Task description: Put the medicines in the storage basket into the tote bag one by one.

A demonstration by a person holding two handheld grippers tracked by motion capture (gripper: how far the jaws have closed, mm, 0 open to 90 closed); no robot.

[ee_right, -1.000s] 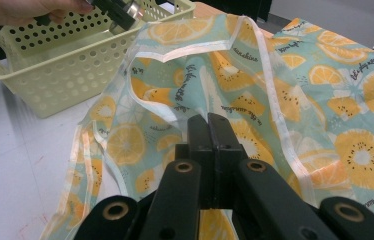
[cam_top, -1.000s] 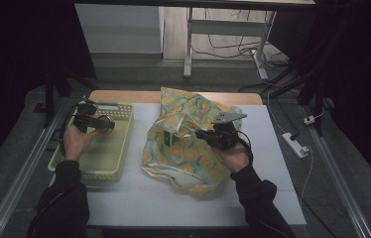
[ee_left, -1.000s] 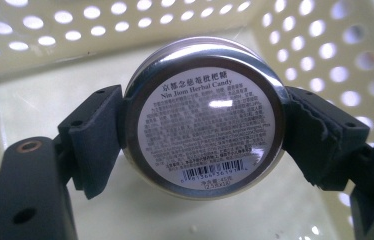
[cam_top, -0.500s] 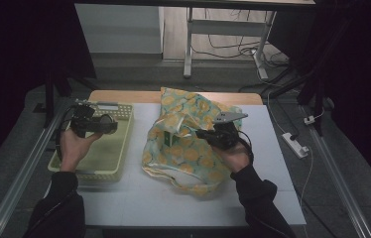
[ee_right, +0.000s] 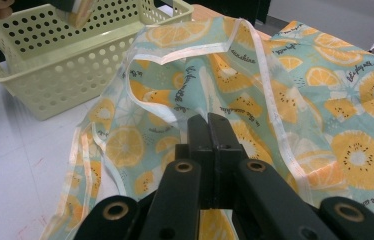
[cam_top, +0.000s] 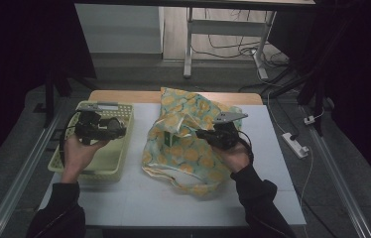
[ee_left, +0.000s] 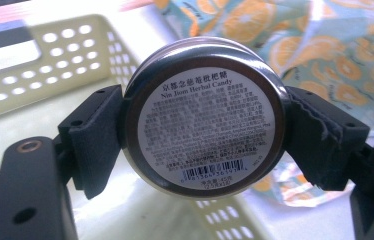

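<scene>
Left gripper (ee_left: 202, 135) is clamping a round candy tin (ee_left: 205, 122) by its sides, sitting center frame in the left gripper view, over the yellow basket (cam_top: 119, 148) at left of the high view. Right gripper (ee_right: 209, 132) is pinching the fruit-print bag (ee_right: 325, 115), jaws fully together on the fabric, mid-frame.

Left tool (cam_top: 116, 130) clamped — right tool (cam_top: 199, 134) shut

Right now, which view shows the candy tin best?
The left gripper view: the round herbal candy tin sits close up between the left gripper pads, label and barcode facing the camera. The high view shows it as a small dark shape in that gripper over the yellow basket. The right gripper view catches a blurred edge at top left.
</scene>
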